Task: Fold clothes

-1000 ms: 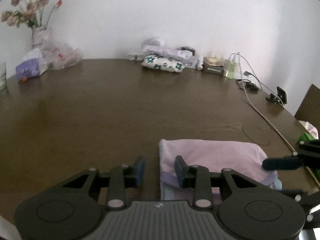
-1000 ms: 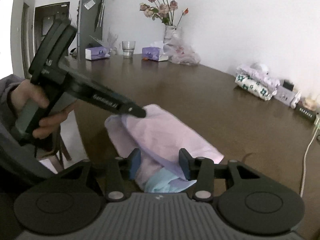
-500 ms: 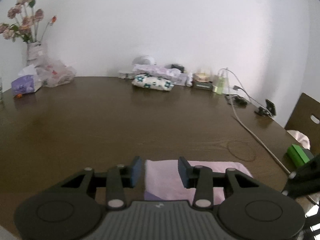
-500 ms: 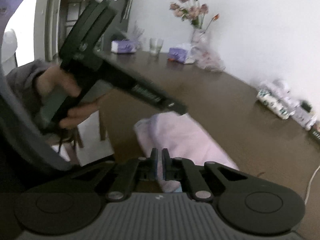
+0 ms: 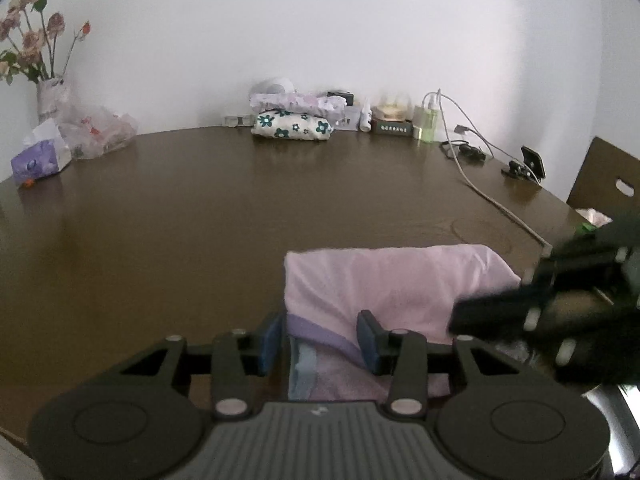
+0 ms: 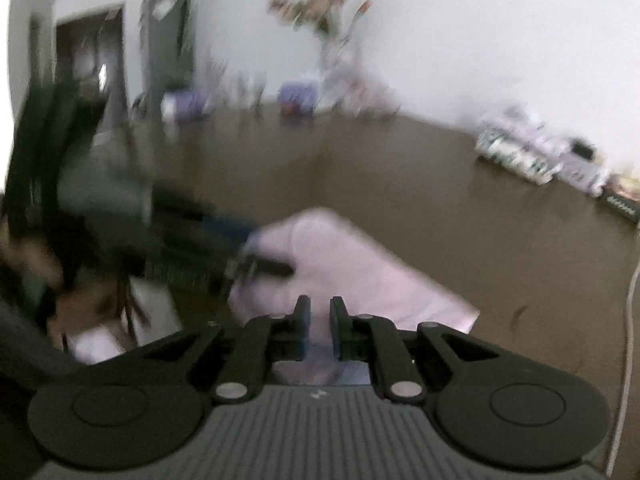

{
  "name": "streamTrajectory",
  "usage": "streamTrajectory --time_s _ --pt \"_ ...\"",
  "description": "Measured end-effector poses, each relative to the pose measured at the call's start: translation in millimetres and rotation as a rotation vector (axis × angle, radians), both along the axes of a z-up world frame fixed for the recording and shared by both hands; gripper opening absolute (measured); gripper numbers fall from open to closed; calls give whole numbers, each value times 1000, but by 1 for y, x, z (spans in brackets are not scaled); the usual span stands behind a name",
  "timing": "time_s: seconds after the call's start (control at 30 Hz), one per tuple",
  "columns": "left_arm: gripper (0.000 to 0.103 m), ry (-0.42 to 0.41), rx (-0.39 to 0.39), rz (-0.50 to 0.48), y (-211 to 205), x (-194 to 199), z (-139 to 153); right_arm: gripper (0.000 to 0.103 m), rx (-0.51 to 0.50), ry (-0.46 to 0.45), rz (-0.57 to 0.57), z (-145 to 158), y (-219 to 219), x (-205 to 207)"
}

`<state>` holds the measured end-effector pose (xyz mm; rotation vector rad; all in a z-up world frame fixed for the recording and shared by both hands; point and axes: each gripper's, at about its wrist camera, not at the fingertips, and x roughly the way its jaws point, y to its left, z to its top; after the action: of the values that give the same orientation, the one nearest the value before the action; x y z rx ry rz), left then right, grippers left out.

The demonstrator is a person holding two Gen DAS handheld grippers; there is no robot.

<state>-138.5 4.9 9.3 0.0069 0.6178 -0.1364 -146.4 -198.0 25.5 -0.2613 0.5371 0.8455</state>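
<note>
A folded pink garment (image 5: 392, 284) with a purple hem and a pale blue layer underneath lies at the near edge of the brown table (image 5: 200, 220). My left gripper (image 5: 320, 340) is open, its fingers straddling the garment's near left corner. The right gripper (image 5: 520, 316) shows as a dark blur at the garment's right end. In the blurred right wrist view my right gripper (image 6: 320, 320) has its fingers a narrow gap apart, with pink garment (image 6: 360, 264) cloth in the gap. The left gripper's body (image 6: 180, 240) and a hand holding it cross the left side.
Folded flowered clothes (image 5: 292, 126) are stacked at the far edge by the wall, beside small bottles and a charger with a white cable (image 5: 492, 200). A vase of flowers (image 5: 44, 88), a tissue pack (image 5: 38, 156) and a plastic bag stand far left. A chair back (image 5: 604, 188) is at the right.
The right gripper went from open to shut, and its fingers now stand slightly apart on the cloth while it moves fast. The left gripper has come down over the garment's left corner, still open.
</note>
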Motion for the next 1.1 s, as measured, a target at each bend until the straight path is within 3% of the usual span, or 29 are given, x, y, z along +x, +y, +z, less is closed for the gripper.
streamTrajectory --time_s 0.1,0.2,0.3,0.33,0.37,0.47,0.63,0.7,0.8,0.87,0.93,1.03,1.1 --pt "38 2 -28 -4 8 -3 13 11 4 26 -12 -10 -5 -9" --pt "37 -157 -144 -10 14 -8 39 11 84 30 -56 4 -16 -7" --pt "31 -159 -132 -69 -6 14 38 11 132 2 -139 15 -11 15" --pt "18 -119 -122 -61 -11 23 31 11 130 1 -169 14 -7 24" --pt "12 -72 -114 -43 -13 30 22 11 116 18 -194 9 -3 32" --pt "12 -7 -89 2 -14 34 1 11 92 69 -248 -5 9 51" --pt "12 -80 -4 36 -22 12 -8 8 62 43 -399 -16 -5 35" --pt "13 -101 -6 56 -21 10 -5 8 105 39 -446 -14 -19 26" --pt "30 -178 -74 44 -12 -6 9 9 196 7 -394 -3 -28 6" --pt "30 -122 -55 -29 -15 -5 8 9 188 15 -296 -4 -19 0" --pt "28 -65 -29 -42 -14 -5 -3 9 125 62 -258 -16 -10 2" --pt "28 -80 -32 -8 -1 -21 1 10 149 102 -307 -21 -31 -2" --pt "51 -72 -117 22 16 -28 10 23 231 136 -341 -13 -53 -2"
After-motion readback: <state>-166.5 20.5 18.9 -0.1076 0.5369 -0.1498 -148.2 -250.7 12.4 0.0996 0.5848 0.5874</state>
